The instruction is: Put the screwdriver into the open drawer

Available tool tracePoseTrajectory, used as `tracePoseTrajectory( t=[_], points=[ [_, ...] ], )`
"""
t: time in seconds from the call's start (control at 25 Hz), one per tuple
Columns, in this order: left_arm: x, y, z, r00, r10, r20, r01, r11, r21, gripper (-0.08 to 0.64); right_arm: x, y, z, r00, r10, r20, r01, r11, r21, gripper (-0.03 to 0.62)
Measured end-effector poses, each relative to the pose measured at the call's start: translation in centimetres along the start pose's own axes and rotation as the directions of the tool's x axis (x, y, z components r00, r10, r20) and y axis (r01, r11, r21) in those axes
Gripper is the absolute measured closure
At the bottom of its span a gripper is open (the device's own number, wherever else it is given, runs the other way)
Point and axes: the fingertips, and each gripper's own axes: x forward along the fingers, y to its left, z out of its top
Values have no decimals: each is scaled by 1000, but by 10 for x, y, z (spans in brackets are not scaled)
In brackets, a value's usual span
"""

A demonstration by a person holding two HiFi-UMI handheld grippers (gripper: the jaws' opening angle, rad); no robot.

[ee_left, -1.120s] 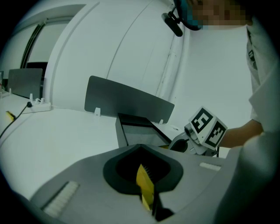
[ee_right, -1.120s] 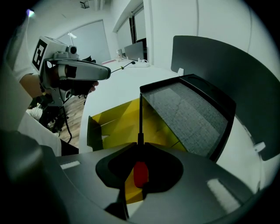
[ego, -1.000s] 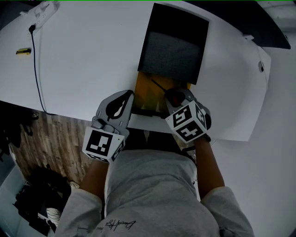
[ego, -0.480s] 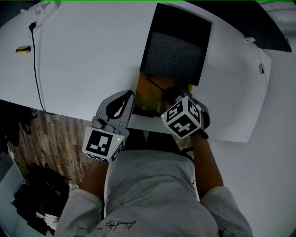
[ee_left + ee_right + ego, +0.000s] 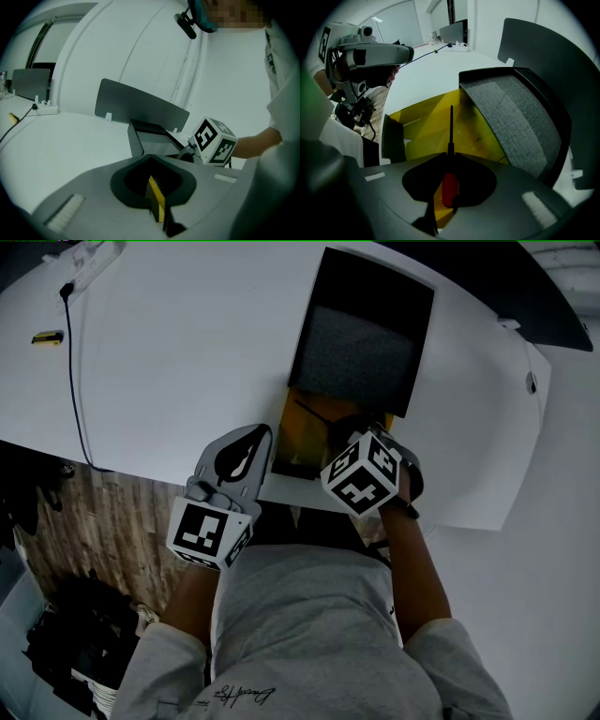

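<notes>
My right gripper (image 5: 349,437) hangs steeply nose-down over the open yellow drawer (image 5: 298,442), shut on the red handle of the screwdriver (image 5: 450,187). The thin black shaft of the screwdriver (image 5: 312,413) reaches past the jaws over the drawer's yellow floor (image 5: 426,131). The drawer belongs to a dark unit with a grey felt top (image 5: 361,343). My left gripper (image 5: 261,434) rests at the table's near edge, just left of the drawer, jaws drawn together. In the left gripper view a thin yellow strip shows in the slit of the left gripper (image 5: 153,187); I cannot tell what it is.
The white table (image 5: 187,362) carries a black cable (image 5: 73,362), a small yellow item (image 5: 47,337) and a power strip (image 5: 44,108) at the far left. A dark upright panel (image 5: 140,105) stands behind the drawer unit (image 5: 150,136). Wooden floor (image 5: 84,512) lies below the near edge.
The right gripper has tipped and rolled, its marker cube shifting slightly left, with the screwdriver still in it over the drawer. The left gripper has stayed put.
</notes>
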Motion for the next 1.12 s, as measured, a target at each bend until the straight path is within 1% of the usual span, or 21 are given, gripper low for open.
tracePoseTrajectory(
  t=[0.2,0.52,0.8,0.92,0.96,1.0,1.04,1.12],
  points=[
    [0,2,-2,1000,-1,-3,1,1000,-7,560,4,1,1,1000,-3,-19,3,1000,-4,517],
    [0,4,-1,1000,1,-5,-1,1000,-4,560,6,1,1,1000,7,-18,-7,1000,6,515],
    [2,4,-3,1000,4,-5,-4,1000,-3,560,6,2,0,1000,4,-26,-5,1000,-22,512],
    [2,5,-2,1000,3,-3,-3,1000,-5,560,6,3,1,1000,0,-24,0,1000,-30,502],
    [2,5,-1,1000,3,-3,-3,1000,-6,560,6,3,1,1000,-1,-21,0,1000,-30,489],
    [2,5,-1,1000,3,-3,-3,1000,-7,560,6,3,2,1000,1,-19,-1,1000,-26,457],
    [2,5,-1,1000,3,-4,-3,1000,-8,560,6,4,2,1000,4,-17,-4,1000,-23,442],
    [2,6,-1,1000,2,-4,-2,1000,-9,560,5,3,2,1000,7,-15,-8,1000,-21,442]
  ],
)
